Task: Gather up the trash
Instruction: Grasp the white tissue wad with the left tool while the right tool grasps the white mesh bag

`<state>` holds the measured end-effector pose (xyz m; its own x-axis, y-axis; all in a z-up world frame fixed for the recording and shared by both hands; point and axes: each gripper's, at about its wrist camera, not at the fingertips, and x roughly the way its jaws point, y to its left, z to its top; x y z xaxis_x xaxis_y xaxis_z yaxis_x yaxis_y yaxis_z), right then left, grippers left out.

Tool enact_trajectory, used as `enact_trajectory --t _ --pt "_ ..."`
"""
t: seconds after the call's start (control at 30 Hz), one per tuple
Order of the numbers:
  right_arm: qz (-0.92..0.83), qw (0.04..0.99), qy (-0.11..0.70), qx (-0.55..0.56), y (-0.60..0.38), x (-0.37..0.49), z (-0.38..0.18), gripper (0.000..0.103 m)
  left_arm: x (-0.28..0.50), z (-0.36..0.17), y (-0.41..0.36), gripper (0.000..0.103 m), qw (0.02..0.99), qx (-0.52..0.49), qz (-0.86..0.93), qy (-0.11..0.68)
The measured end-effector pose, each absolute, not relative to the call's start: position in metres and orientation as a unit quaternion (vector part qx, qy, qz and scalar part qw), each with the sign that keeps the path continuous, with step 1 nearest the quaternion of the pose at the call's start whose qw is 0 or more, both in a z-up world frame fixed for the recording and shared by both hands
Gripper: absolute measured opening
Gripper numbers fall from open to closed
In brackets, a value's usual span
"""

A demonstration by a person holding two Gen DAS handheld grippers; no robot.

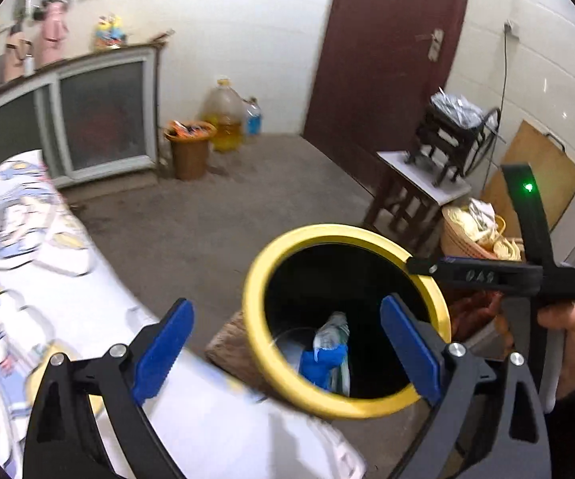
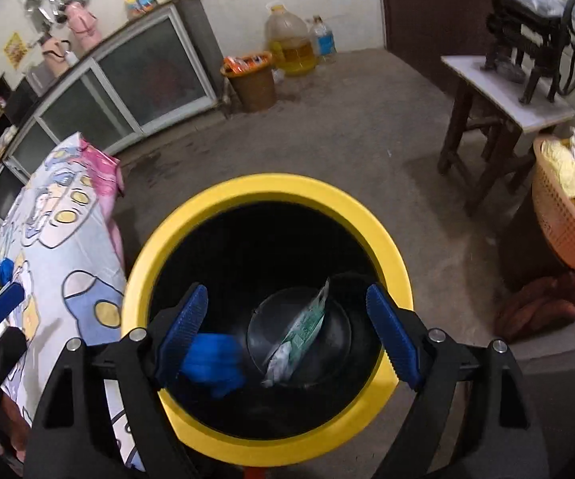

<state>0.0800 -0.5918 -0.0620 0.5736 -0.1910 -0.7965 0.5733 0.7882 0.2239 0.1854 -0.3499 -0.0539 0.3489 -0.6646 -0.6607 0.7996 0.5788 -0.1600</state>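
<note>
Left tongs: spread wide, blue pads apart, nothing pinched between them; lower centre of the left view, hanging at the near rim of the bin.
Right tongs: spread wide over the bin's mouth, nothing pressed between the pads; lower centre of the right view. They also showed at the right edge of the left view, my hand on the handle.
Bin: black inside with a yellow rim, on the floor just beside my table; it filled the middle of the right view.
Blue trash: crumpled and blurred, inside the bin by the left pad of my right tongs; I could not tell whether it touched that pad.
Green-and-white wrapper: inside the bin, leaning across the round bottom.
Table cloth: cartoon print, left side of both views.
Brown basket: upper centre, by the cabinet, filled with orange wrappers.
Oil jug: against the far wall, just right of that basket.
Stool: upper right, a dark machine standing on it.
</note>
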Motion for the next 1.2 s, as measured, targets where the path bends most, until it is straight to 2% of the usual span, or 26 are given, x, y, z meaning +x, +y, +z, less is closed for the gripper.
enact_trajectory --t 0.1,0.3,0.43,0.6,0.67,0.8,1.1,1.2 --pt "-0.173 0.885 0.378 0.209 -0.562 0.082 -0.041 0.079 0.176 -0.040 -0.295 0.091 0.843 0.090 -0.417 0.328" --pt "0.026 0.935 0.333 0.120 -0.437 0.111 -0.001 0.078 0.148 -0.019 -0.153 0.091 0.891 0.069 -0.320 0.315" --pt "0.150 0.927 0.330 0.091 -0.358 0.142 0.008 0.076 0.129 -0.022 -0.062 0.091 0.918 0.084 -0.197 0.333" --pt "0.290 0.893 0.343 0.027 -0.246 0.192 0.015 0.069 0.123 -0.038 0.022 0.091 0.923 0.036 -0.105 0.369" --pt "0.331 0.875 0.354 -0.003 -0.206 0.211 0.015 0.065 0.123 -0.043 0.037 0.091 0.922 0.027 -0.097 0.373" --pt "0.388 0.843 0.371 -0.043 -0.145 0.241 0.015 0.065 0.126 -0.052 0.060 0.091 0.922 -0.008 -0.091 0.376" --pt "0.424 0.808 0.383 -0.146 -0.051 0.284 0.009 0.064 0.150 -0.079 0.050 0.091 0.910 -0.046 -0.121 0.393" --pt "0.410 0.803 0.399 -0.169 -0.034 0.298 0.001 0.059 0.163 -0.087 0.041 0.091 0.903 -0.055 -0.134 0.405"
